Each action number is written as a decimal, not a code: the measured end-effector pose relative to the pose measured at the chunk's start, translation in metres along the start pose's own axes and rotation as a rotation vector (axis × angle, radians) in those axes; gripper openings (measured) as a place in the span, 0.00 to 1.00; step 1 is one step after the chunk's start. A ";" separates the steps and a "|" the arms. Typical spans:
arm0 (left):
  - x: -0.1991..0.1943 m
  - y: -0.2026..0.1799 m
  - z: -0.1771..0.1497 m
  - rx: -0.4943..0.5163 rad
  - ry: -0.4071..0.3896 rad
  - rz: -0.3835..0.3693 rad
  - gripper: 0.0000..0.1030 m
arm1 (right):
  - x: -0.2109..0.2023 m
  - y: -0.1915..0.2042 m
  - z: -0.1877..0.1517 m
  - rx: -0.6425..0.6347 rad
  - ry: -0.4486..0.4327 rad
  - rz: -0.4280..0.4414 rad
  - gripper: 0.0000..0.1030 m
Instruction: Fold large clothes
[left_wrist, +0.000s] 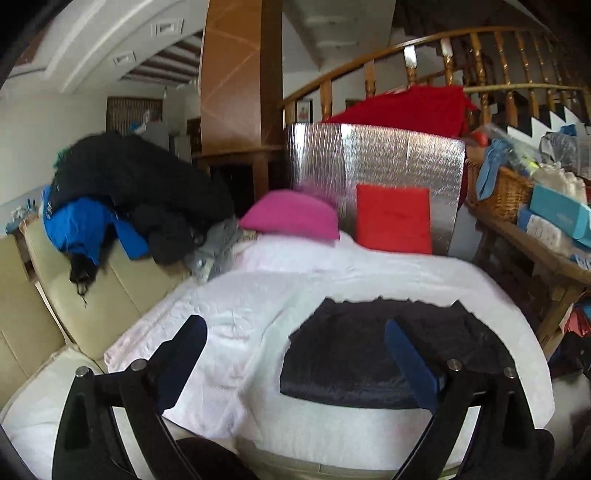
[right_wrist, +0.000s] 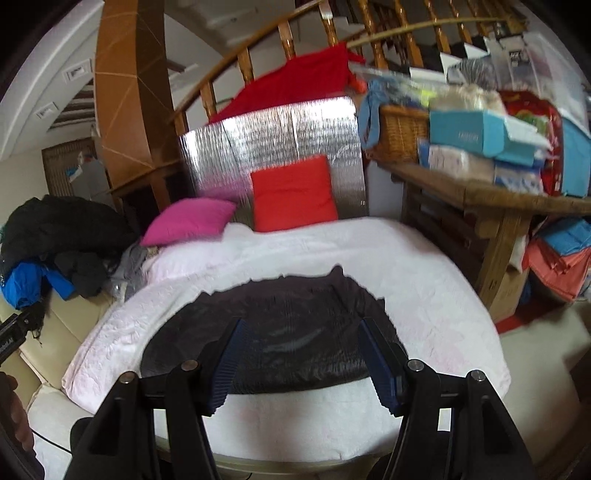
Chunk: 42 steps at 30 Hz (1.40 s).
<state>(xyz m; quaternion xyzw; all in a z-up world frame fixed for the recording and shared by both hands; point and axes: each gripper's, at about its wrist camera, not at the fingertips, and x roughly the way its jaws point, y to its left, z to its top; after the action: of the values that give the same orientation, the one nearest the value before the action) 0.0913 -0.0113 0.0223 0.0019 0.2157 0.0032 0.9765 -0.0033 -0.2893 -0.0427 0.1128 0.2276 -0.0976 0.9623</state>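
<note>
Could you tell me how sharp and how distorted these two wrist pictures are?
Left wrist: motion blur softens the pink cushion; fisheye bends the stair railing. Right wrist: the folded black garment is smeared, and glare sits on the silver panel.

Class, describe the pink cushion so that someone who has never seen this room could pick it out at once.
Find the bed with the white cover. At its far end a silver foil panel stands upright. The pink cushion lies at the panel's left foot, beside a red cushion; it alone is pink and lies tilted, while the red one stands upright.
</note>
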 end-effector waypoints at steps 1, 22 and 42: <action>-0.007 -0.001 0.001 0.003 -0.016 0.000 0.99 | -0.008 0.003 0.001 -0.003 -0.013 -0.003 0.65; -0.095 -0.022 0.004 0.067 -0.129 0.003 1.00 | -0.085 0.051 -0.014 -0.046 -0.093 0.018 0.76; -0.121 -0.023 0.002 0.084 -0.162 0.000 1.00 | -0.111 0.072 -0.015 -0.096 -0.096 -0.034 0.76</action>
<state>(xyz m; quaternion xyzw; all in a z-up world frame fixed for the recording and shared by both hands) -0.0178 -0.0348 0.0748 0.0432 0.1361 -0.0063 0.9897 -0.0898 -0.2011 0.0081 0.0579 0.1875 -0.1084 0.9745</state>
